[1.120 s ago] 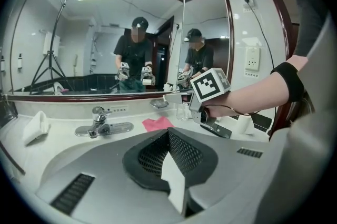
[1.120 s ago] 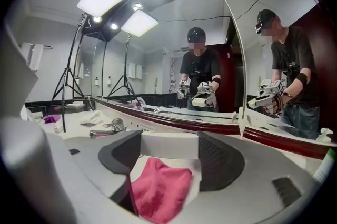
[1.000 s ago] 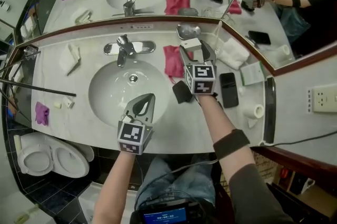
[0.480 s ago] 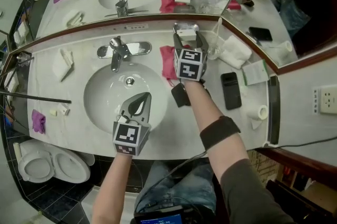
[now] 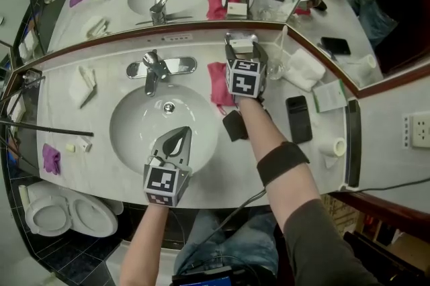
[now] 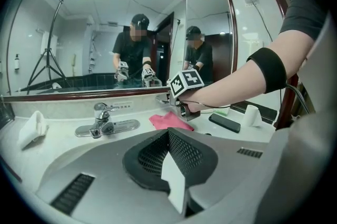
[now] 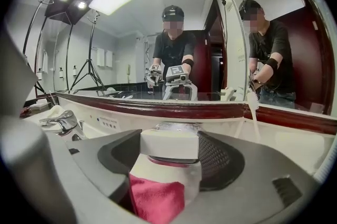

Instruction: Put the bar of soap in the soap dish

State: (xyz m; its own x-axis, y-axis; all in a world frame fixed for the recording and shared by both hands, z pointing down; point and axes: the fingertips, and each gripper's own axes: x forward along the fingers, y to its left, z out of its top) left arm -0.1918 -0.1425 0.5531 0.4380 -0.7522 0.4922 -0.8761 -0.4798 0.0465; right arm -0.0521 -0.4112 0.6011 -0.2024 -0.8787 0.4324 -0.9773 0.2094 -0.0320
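While the soap [image 7: 169, 144] sits between the right gripper's [image 5: 243, 44] opening jaws, pads touching it, just above the dish [image 7: 176, 126], the left gripper [image 6: 169, 136] hangs closed and empty over the sink [image 5: 134, 123].

No text can be read; the small label [image 7: 107, 123] behind the faucet [image 7: 62, 122] seems too blurred.
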